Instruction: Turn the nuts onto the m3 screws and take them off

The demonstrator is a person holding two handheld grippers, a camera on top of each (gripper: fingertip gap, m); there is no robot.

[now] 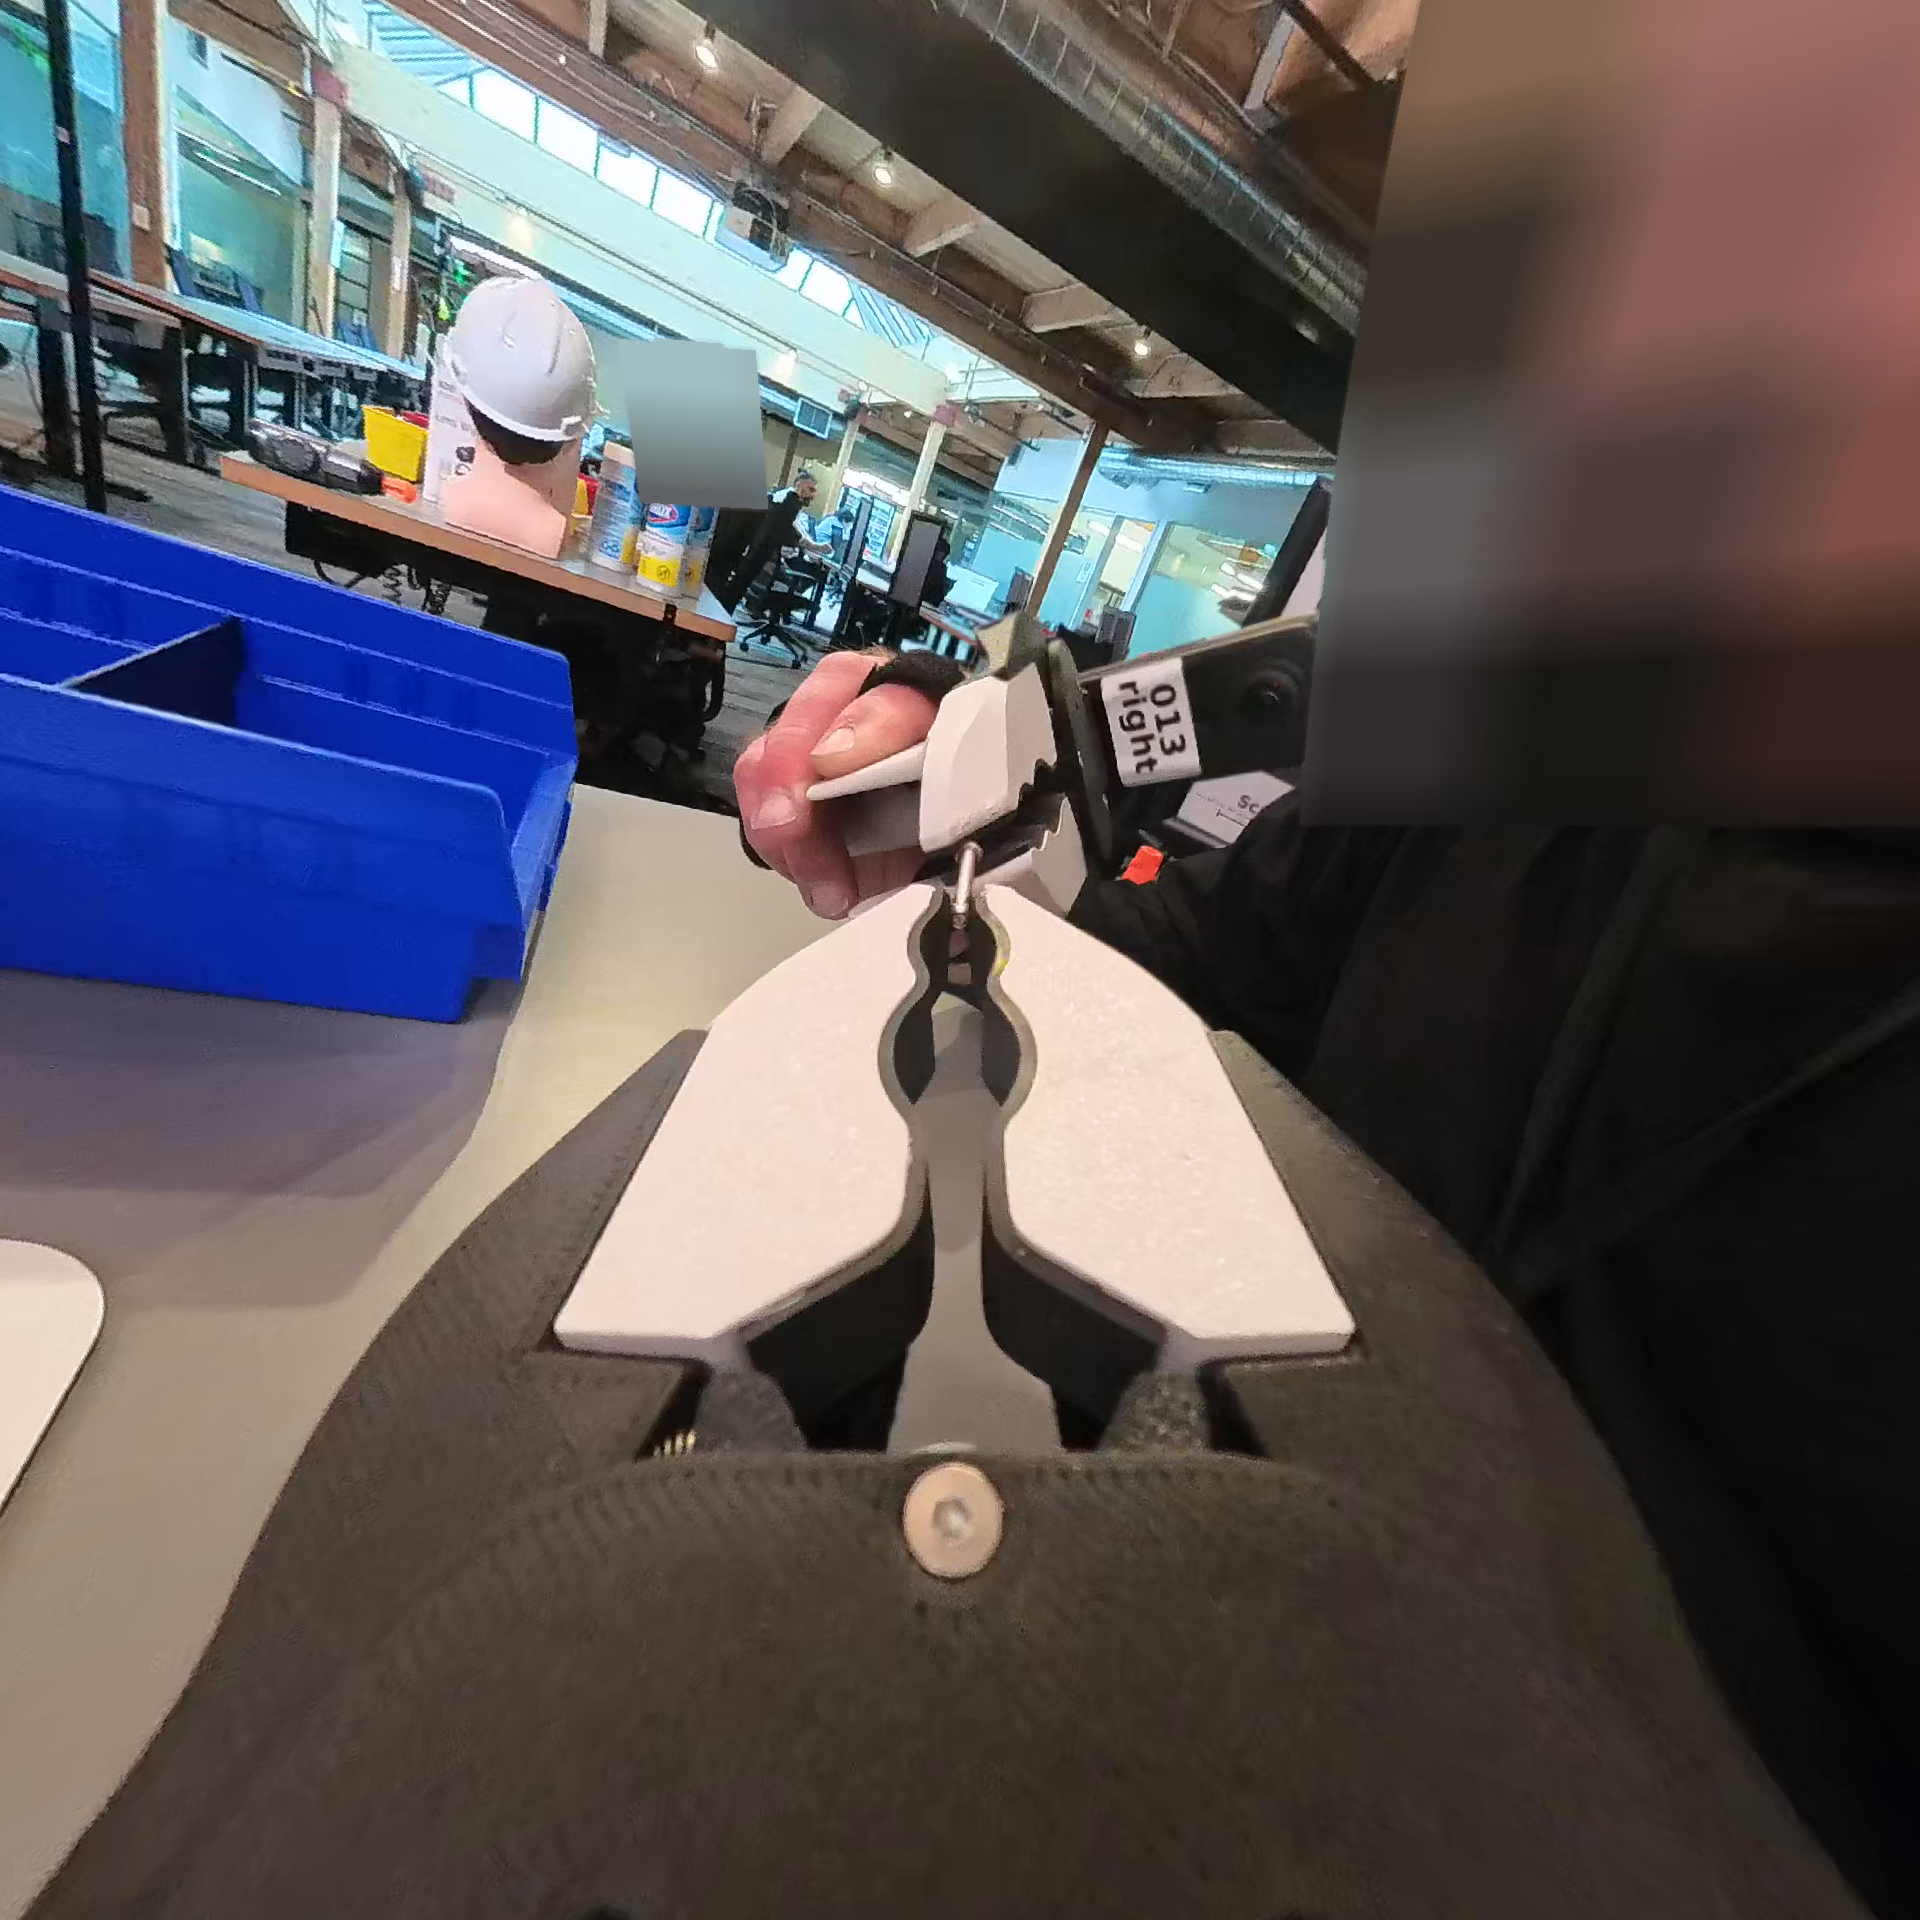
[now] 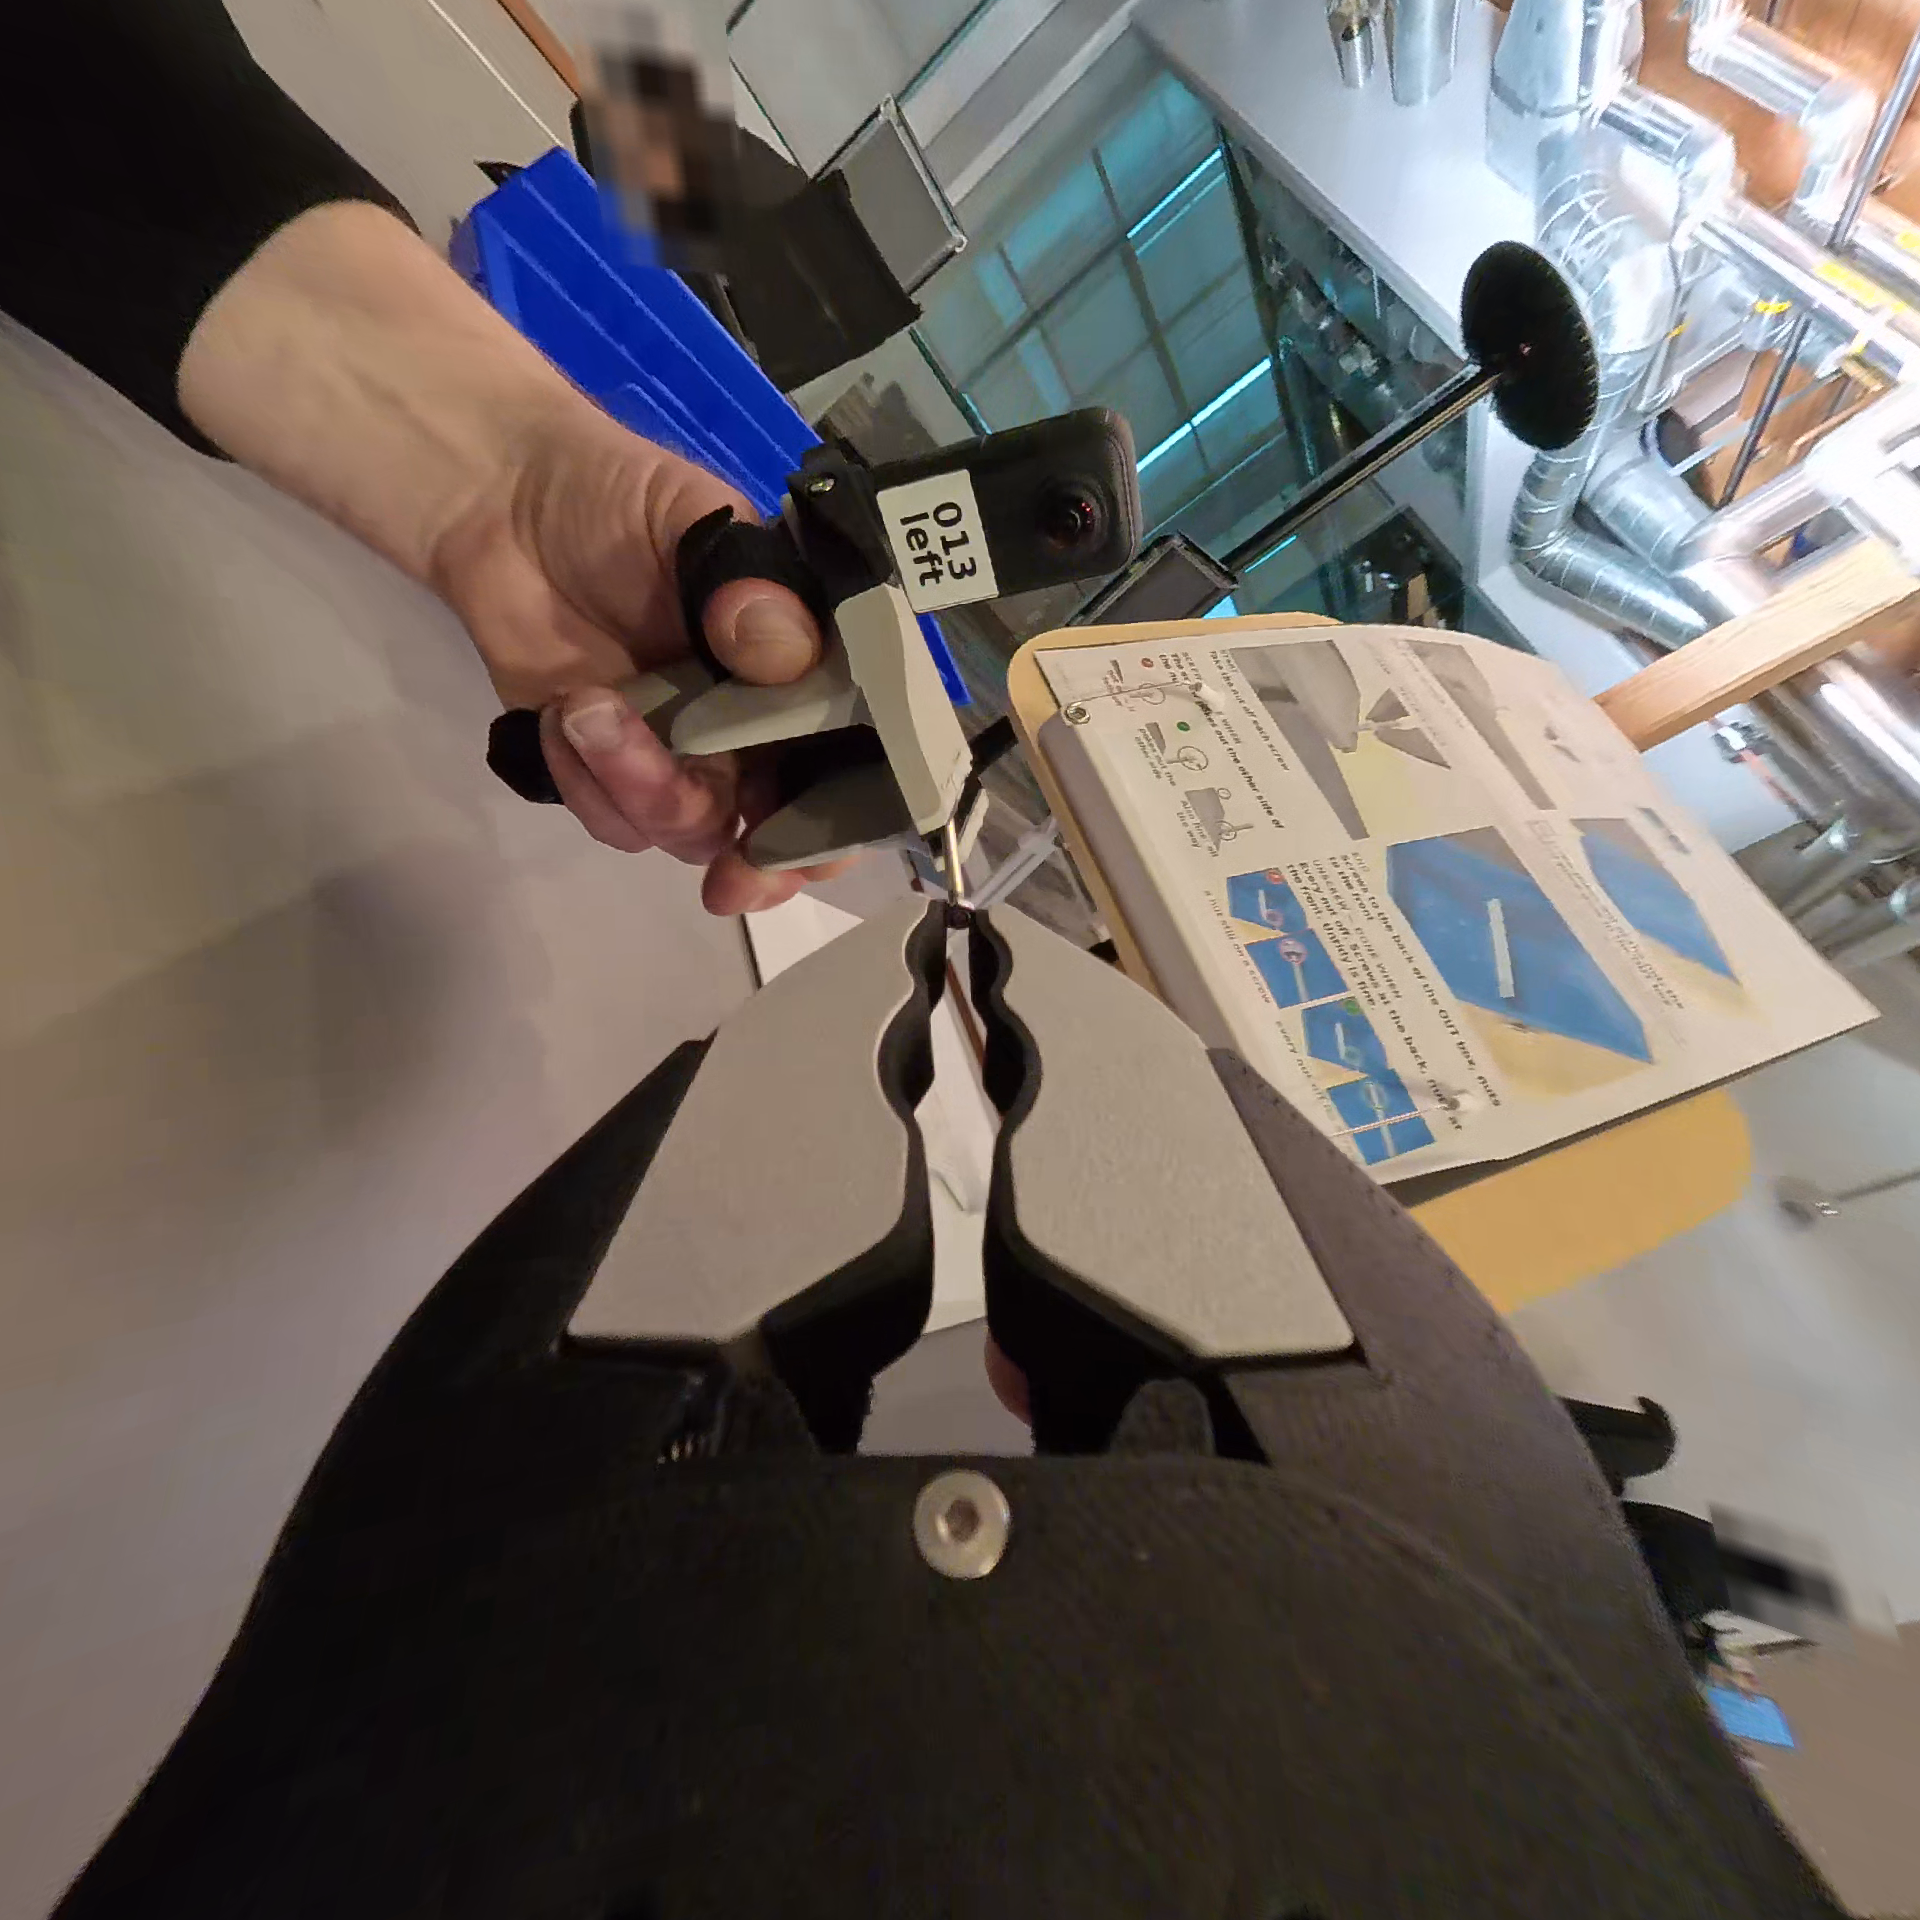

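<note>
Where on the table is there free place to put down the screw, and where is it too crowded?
Bare grey table lies in front of the blue bin, right of the white object at the left edge. It is crowded where the left gripper and right gripper meet on the screw, beside the instruction sheet.
</note>
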